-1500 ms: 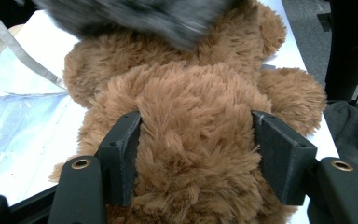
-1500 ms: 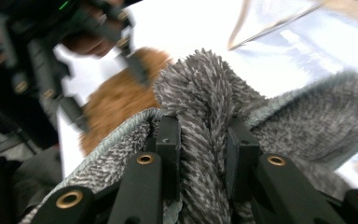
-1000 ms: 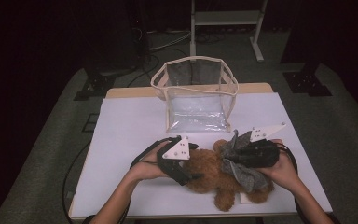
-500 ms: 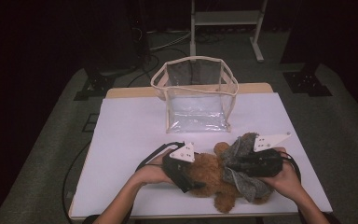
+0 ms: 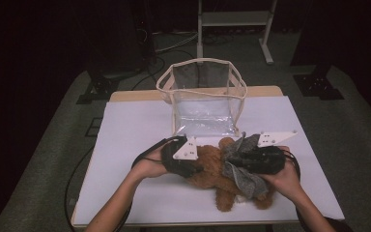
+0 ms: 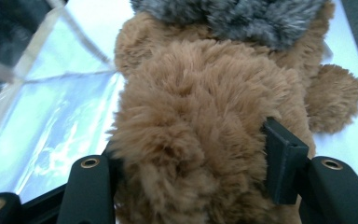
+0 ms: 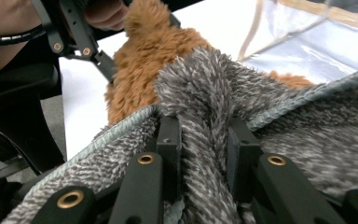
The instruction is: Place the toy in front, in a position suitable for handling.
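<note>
So the brown teddy bear was lying on the white desk, near the front edge, right btw the two hands and just in front of the clear plastic bag w/ the cream trim, which stood upright and open at the top further back. Left gripper came in from the left side of the bear, and in the left gripper view its jaws had just been closing w/ the bear's fluffy body stuffed btw them; both black pads were dug into the fur, so it was pinching the bear, not spread anymore. Right gripper was on the other side, and the right gripper view showed its jaws pressed tight on a fold of the grey knit cloth, fabric bunched up btw the pads and spilling out on both sides. In the high view that grey cloth draped over the bear's right half, touching it, w/ the bear's legs sticking out below twd the desk's front edge. Right gripper view also caught the left gripper farther off against the brown fur. The bag's bottom looked shiny and the bear's head end sat just beside the bag's front wall, couldn't tell if actually touching. Person's forearms came up from the bottom, one on each side of the toy.
</note>
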`<state>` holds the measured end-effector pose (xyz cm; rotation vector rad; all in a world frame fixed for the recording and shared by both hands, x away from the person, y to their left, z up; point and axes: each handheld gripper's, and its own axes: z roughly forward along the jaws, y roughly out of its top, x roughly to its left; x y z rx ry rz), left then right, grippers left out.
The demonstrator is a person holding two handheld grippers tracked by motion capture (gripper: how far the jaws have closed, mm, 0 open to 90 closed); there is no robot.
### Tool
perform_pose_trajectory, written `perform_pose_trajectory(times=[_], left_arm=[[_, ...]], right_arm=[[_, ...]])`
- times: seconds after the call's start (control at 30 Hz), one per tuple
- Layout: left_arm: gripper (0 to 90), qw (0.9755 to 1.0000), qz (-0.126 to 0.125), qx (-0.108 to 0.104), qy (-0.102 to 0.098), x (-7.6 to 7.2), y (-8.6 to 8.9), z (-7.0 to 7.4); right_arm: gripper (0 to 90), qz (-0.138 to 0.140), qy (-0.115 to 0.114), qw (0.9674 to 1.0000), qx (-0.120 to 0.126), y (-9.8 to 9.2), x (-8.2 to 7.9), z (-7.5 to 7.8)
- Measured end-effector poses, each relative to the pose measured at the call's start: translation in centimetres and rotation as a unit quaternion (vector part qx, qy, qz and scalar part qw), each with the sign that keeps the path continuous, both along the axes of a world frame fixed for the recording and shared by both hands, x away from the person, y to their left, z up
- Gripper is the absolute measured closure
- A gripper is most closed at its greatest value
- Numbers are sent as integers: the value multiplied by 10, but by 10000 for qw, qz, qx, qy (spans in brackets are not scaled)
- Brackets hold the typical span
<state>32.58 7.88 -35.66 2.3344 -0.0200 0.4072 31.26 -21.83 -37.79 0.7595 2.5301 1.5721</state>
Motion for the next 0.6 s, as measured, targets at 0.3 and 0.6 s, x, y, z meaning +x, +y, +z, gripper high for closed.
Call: perform_pose_trajectory(times=[0.3, 0.6], left_arm=[[195, 9941, 149, -589, 901, 1, 14, -24], [374, 9977, 40, -526, 416, -15, 15, -29]], right_arm=[[706, 328, -102, 9990, -288, 26, -16, -6], [705, 268, -220, 9992, -195, 11, -3, 16]])
